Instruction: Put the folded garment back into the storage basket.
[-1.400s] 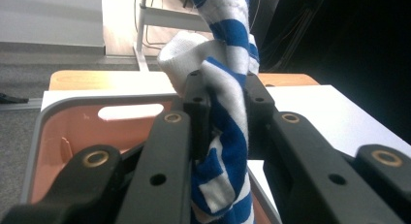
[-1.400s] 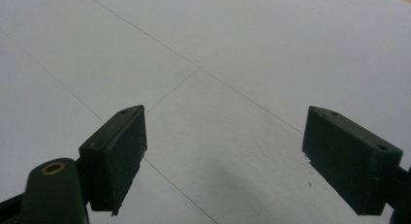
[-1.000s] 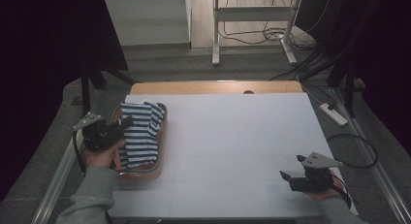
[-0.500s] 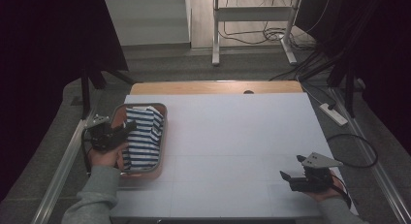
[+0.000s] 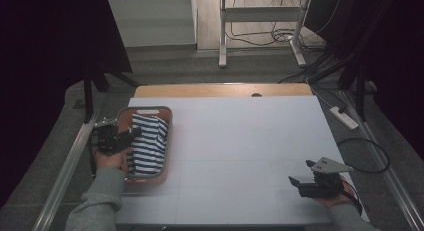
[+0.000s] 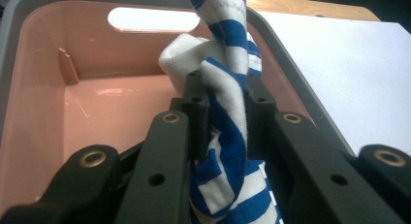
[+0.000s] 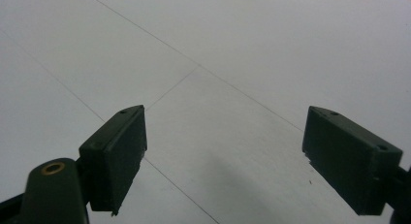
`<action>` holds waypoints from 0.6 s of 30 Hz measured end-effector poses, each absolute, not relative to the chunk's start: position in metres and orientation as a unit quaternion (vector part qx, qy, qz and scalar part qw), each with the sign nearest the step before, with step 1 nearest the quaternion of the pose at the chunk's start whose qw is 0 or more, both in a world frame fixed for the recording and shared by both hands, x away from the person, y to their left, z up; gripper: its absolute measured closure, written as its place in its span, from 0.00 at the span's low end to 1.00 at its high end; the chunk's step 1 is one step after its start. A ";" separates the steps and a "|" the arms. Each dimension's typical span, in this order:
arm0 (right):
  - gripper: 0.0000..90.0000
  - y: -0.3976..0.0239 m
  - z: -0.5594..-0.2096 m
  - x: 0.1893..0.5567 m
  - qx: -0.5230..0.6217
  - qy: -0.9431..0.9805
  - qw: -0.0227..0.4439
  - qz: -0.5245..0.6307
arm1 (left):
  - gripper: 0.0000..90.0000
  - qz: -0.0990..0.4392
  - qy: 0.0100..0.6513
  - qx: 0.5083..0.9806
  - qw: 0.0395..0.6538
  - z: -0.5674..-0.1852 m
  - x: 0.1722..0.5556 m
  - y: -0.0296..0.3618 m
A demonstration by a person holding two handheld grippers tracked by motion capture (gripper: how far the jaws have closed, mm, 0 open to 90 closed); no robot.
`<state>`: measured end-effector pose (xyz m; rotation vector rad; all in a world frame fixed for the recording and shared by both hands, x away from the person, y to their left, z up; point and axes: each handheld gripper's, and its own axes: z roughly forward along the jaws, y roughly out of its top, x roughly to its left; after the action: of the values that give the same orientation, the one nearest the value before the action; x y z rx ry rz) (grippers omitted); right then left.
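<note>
Blue-striped cloth [image 6: 224,136] pinched between the left gripper's [image 6: 225,100] closed fingers over the pink basket [image 6: 72,117]; right gripper's [image 7: 225,156] fingers wide apart.

Striped cloth [image 6: 228,117], glossy plastic basket [image 6: 43,112]

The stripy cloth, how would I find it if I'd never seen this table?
Start at the big white table and look to its left edge, where a pink plastic basket with a grey rim sits. The blue-and-white striped cloth lies in it, pinched by the left gripper. It is the only striped, soft thing there.
</note>
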<state>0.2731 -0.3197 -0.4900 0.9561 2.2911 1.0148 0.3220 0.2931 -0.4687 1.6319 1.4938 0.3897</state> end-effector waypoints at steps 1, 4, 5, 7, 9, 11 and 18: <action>0.19 -0.320 -0.490 0.273 0.347 0.832 0.228 0.368 | 0.84 0.157 0.599 0.655 0.433 -0.469 0.322 0.293; 0.19 -0.320 -0.490 0.273 0.347 0.832 0.228 0.368 | 0.84 0.159 0.599 0.656 0.431 -0.469 0.322 0.293; 0.19 -0.320 -0.490 0.273 0.347 0.832 0.228 0.368 | 0.84 0.161 0.599 0.656 0.429 -0.468 0.322 0.293; 0.19 -0.320 -0.490 0.273 0.346 0.832 0.229 0.368 | 0.84 0.164 0.599 0.657 0.428 -0.469 0.322 0.292; 0.19 -0.320 -0.490 0.273 0.347 0.832 0.228 0.368 | 0.83 0.167 0.600 0.657 0.424 -0.469 0.323 0.291; 0.19 -0.320 -0.490 0.273 0.347 0.832 0.229 0.368 | 0.81 0.172 0.601 0.658 0.421 -0.469 0.323 0.291; 0.19 -0.320 -0.490 0.273 0.347 0.832 0.229 0.368 | 0.36 0.216 0.614 0.664 0.369 -0.465 0.325 0.286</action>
<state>0.2729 -0.3197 -0.4898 0.9560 2.2897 1.0134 0.3252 0.2864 -0.4651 1.7032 1.5764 0.5540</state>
